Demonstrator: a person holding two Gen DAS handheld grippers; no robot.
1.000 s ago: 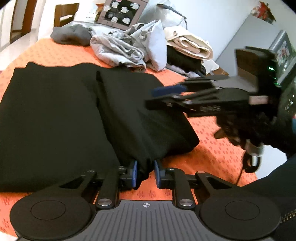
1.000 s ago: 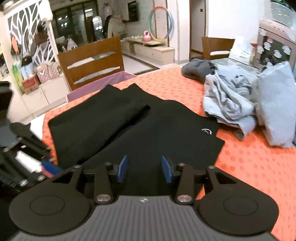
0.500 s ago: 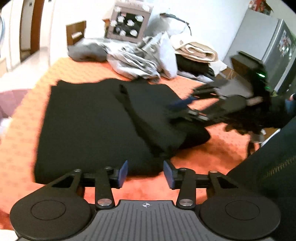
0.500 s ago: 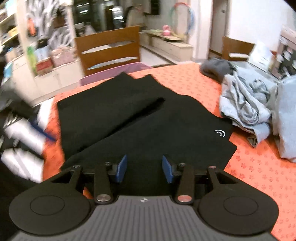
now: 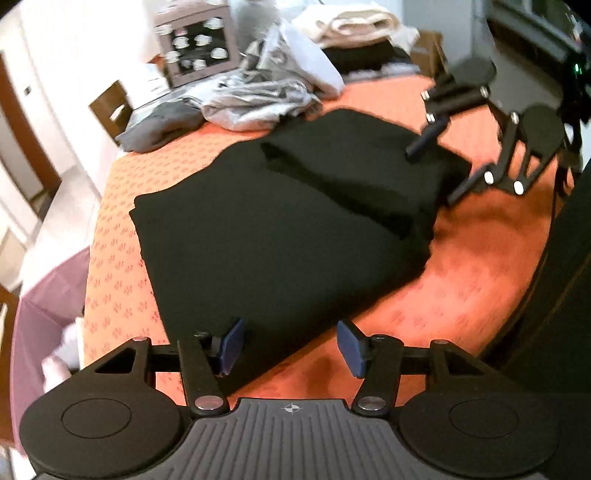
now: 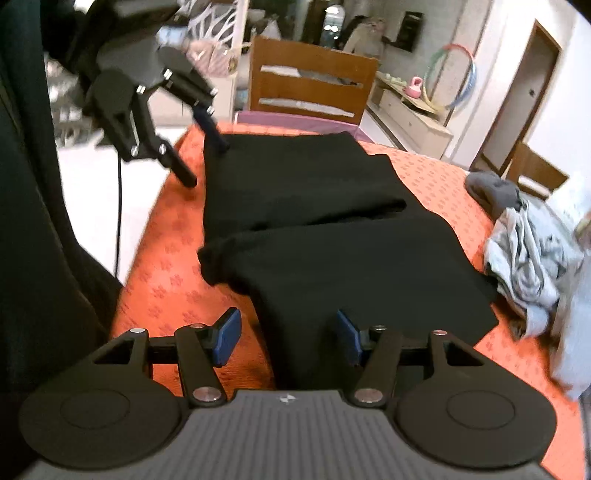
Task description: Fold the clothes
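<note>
- The black garment (image 5: 280,236) lies flat on the bench, which wears an orange patterned cloth (image 5: 122,236); part of the garment is doubled over itself, leaving a raised ridge across its middle.
- The left wrist view shows the left tool (image 5: 290,345) with its blue pads (image 5: 231,345) apart and opening; the garment's near corner shows between them, not pinched.
- That view alone takes in a cream folded stack (image 5: 354,22) and a box printed with cups (image 5: 195,48) at the far side, behind a heap of grey clothes (image 5: 258,99).
- It also catches the right tool (image 5: 439,162) at the garment's far end, its fingers spread.
- The right wrist view shows the right tool (image 6: 288,338) from behind, pads apart and opening, with the garment's edge lying between them, loose.
- Only this view reveals a wooden chair (image 6: 314,85) past the bench, a hoop (image 6: 450,74) against the wall, and the left tool (image 6: 207,162) over the garment's far corner.
- The grey heap (image 6: 532,254) sits just beside the garment's right edge here.
</note>
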